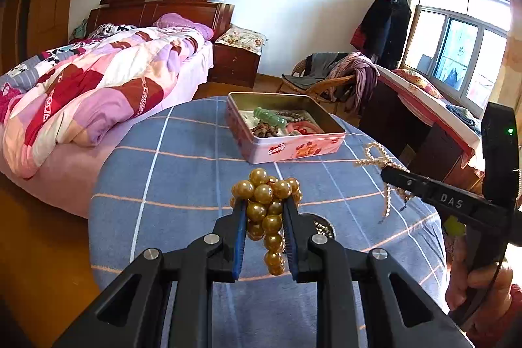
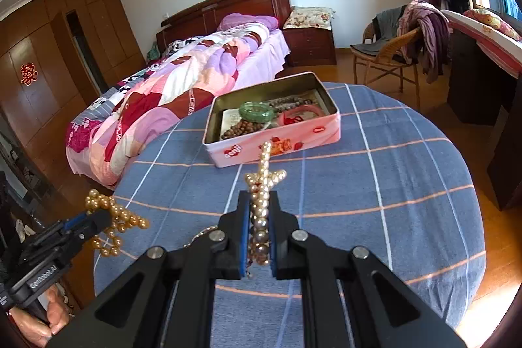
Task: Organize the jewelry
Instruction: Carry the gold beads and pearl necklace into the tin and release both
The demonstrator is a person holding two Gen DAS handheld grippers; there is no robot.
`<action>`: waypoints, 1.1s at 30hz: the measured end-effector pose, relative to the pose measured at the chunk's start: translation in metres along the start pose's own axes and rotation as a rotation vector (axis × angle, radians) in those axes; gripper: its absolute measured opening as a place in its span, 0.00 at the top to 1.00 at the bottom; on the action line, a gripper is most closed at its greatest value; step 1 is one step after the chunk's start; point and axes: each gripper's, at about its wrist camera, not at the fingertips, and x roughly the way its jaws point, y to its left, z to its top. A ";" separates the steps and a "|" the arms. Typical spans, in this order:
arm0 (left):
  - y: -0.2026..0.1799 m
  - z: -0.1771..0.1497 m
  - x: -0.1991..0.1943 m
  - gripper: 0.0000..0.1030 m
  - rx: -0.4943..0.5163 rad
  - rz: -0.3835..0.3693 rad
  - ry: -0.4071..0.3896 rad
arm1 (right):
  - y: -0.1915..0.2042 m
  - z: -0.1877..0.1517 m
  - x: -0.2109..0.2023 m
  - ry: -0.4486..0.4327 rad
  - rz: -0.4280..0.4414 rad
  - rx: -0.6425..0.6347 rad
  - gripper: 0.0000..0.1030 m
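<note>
In the left wrist view, the left gripper is clenching a bunch of large, round, glossy gold beads between its blue-lined fingers; the strand is hanging down between them above the table, which is covered by a blue checked cloth. Beyond the beads, a pink rectangular metal tin is standing open on the cloth. A green bangle, dark brown beads and a pink ring-shaped piece are lying inside it. At the right edge, the right gripper is reaching in, carrying a string of small pale pearls.

In the right wrist view, the right gripper is gripping the pearl strand tightly; the small smooth pearls are sticking up in front of the pink tin. At the lower left, the left gripper is holding the gold beads over the table's edge. A bed with a patchwork quilt is standing behind the table.
</note>
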 end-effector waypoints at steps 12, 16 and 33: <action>-0.014 0.001 0.013 0.80 0.030 -0.021 0.028 | -0.013 -0.002 -0.005 -0.023 -0.022 0.013 0.88; -0.018 -0.001 0.019 0.80 0.035 -0.026 0.044 | -0.020 -0.001 -0.003 -0.019 -0.032 0.026 0.88; -0.024 0.061 0.042 0.80 0.060 -0.042 -0.061 | -0.026 0.038 0.004 -0.086 -0.054 0.002 0.88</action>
